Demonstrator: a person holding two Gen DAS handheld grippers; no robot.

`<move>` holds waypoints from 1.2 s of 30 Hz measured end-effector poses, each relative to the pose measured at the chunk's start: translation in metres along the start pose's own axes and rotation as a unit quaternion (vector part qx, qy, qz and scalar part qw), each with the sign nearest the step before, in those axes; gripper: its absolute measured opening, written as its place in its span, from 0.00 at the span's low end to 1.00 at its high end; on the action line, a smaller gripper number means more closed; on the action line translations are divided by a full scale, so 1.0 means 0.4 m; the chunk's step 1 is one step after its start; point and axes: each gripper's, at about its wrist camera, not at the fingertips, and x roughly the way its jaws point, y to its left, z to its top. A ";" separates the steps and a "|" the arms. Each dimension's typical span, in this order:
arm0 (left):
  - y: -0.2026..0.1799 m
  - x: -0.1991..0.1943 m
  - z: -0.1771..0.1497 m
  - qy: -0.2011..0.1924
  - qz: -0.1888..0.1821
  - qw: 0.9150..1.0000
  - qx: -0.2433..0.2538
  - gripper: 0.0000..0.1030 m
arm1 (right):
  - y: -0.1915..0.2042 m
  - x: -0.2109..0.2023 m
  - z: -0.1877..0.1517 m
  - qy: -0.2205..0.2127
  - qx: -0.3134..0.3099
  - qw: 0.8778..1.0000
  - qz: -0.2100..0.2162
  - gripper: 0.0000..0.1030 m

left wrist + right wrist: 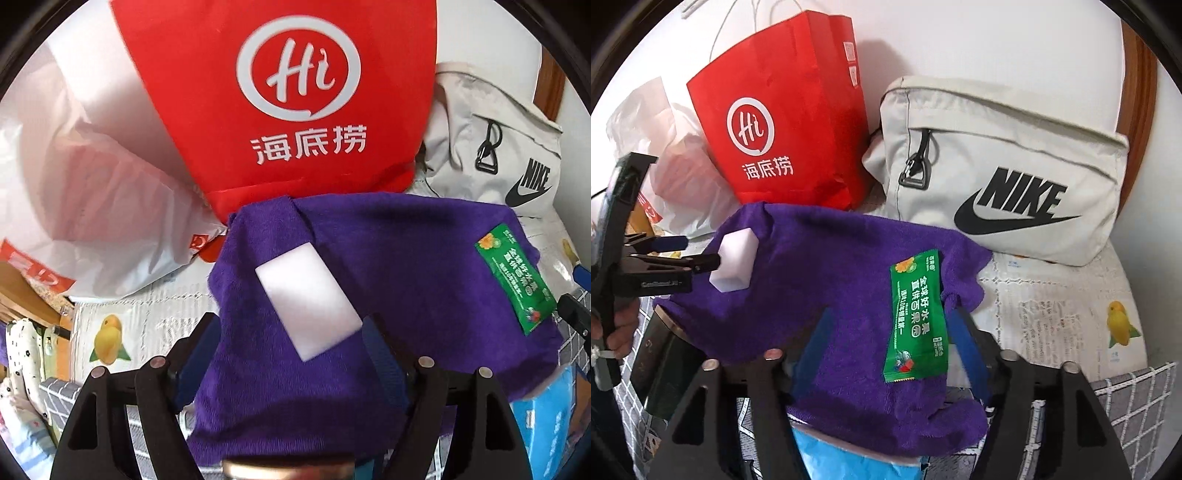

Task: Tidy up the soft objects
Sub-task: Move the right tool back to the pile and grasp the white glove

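Two grippers are hovering over the purple towel [827, 295], and we are seeing both with jaws spread, pinching nothing. The left gripper [291, 332] is straddling a white sponge [308, 304] lying on the towel; the right gripper [890, 332] is straddling a green packet [916, 317] lying there too. A blue pack [857, 461] is peeking from under the towel's near edge. Behind the towel, a red paper bag [783, 129] and a grey bag [997, 166] are standing by the wall.

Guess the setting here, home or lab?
Likely a home, maybe a bedroom: a printed quilted cover under everything, a red paper shopping bag and a beige Nike bag against a white wall.
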 end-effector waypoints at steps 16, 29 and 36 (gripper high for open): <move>0.086 -0.252 -0.169 -0.050 -0.055 0.997 -0.037 0.75 | 0.125 -0.152 -0.065 -0.042 -0.056 0.998 -0.004 0.71; 0.125 -0.324 -0.402 -0.061 -0.048 0.995 -0.068 0.75 | 0.192 -0.297 -0.199 -0.068 -0.069 0.995 -0.002 0.71; 0.110 -0.338 -0.536 -0.044 -0.066 0.995 -0.068 0.75 | 0.205 -0.349 -0.297 -0.036 -0.034 0.998 0.044 0.71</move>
